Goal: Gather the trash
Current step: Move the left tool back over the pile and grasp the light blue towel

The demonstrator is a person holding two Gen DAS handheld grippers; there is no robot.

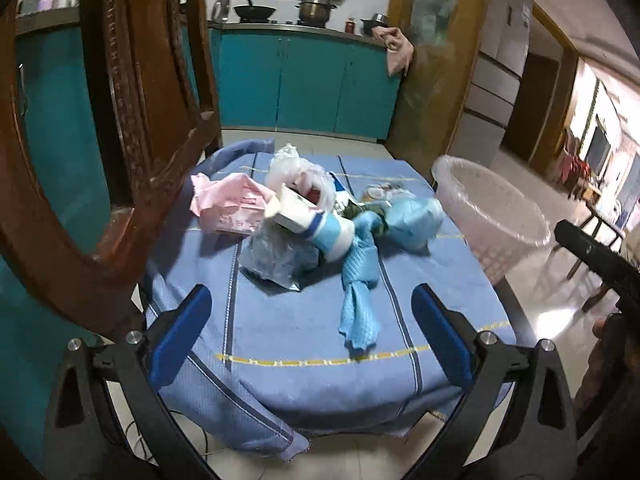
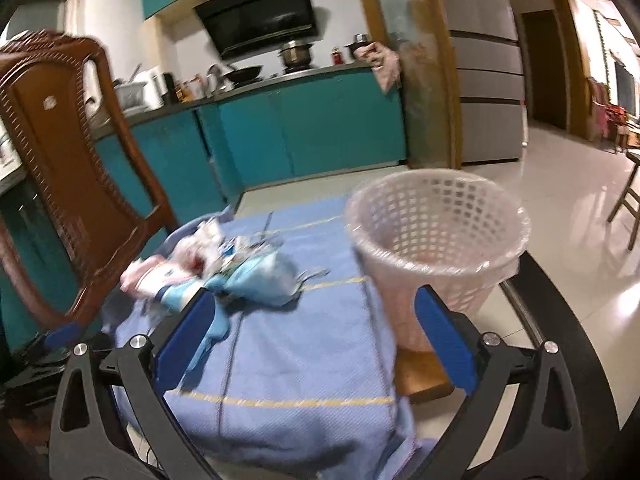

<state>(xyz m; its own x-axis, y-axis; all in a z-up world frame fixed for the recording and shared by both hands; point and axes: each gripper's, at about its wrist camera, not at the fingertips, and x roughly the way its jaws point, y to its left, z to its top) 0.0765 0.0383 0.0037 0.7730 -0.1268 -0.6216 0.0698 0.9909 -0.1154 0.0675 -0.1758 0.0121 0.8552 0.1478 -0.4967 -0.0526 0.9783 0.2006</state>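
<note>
A pile of trash lies on a small table under a blue cloth (image 1: 304, 332): a pink wrapper (image 1: 228, 208), clear plastic bags (image 1: 276, 260), a white and blue box (image 1: 312, 220), a light blue bag (image 1: 416, 216) and a blue rag (image 1: 360, 292). A white lattice bin (image 1: 488, 216) lined with clear plastic stands at the table's right edge. My left gripper (image 1: 312, 312) is open and empty, in front of the pile. My right gripper (image 2: 316, 316) is open and empty, between the pile (image 2: 240, 268) and the bin (image 2: 436, 236).
A brown wooden chair (image 1: 120, 120) stands close on the left, also in the right wrist view (image 2: 68, 168). Teal kitchen cabinets (image 1: 304, 80) are behind. Tiled floor (image 2: 560, 200) and a doorway lie to the right. A wooden stool (image 2: 420, 376) shows under the bin.
</note>
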